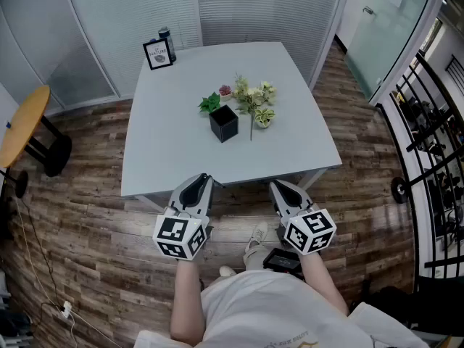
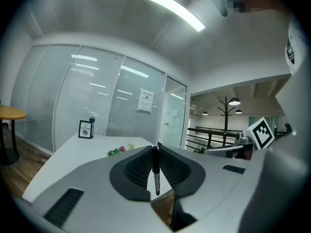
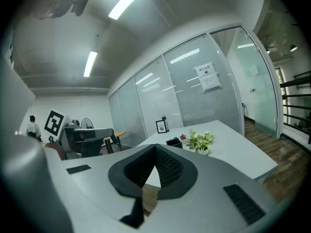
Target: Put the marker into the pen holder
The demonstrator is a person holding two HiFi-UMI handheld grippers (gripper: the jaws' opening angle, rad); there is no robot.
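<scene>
A black marker [image 2: 156, 174] stands upright between the jaws of my left gripper [image 2: 156, 148], which is shut on it. In the head view the left gripper [image 1: 204, 178] hovers just off the table's near edge, and the marker cannot be made out there. The pen holder [image 1: 223, 122] is a black open-topped cube in the middle of the white table [image 1: 167, 143], well beyond both grippers. My right gripper [image 1: 276, 185] is beside the left one, short of the table edge. Its jaws [image 3: 154, 147] are shut with nothing between them, and the pen holder [image 3: 174, 142] shows far ahead.
Small potted plants [image 1: 254, 100] stand next to the pen holder, with green leaves [image 1: 210, 103] on its far left. A framed sign [image 1: 159, 54] and a dark bottle [image 1: 167, 42] are at the far left corner. A round wooden side table [image 1: 25, 125] stands left, a black railing [image 1: 428, 129] right.
</scene>
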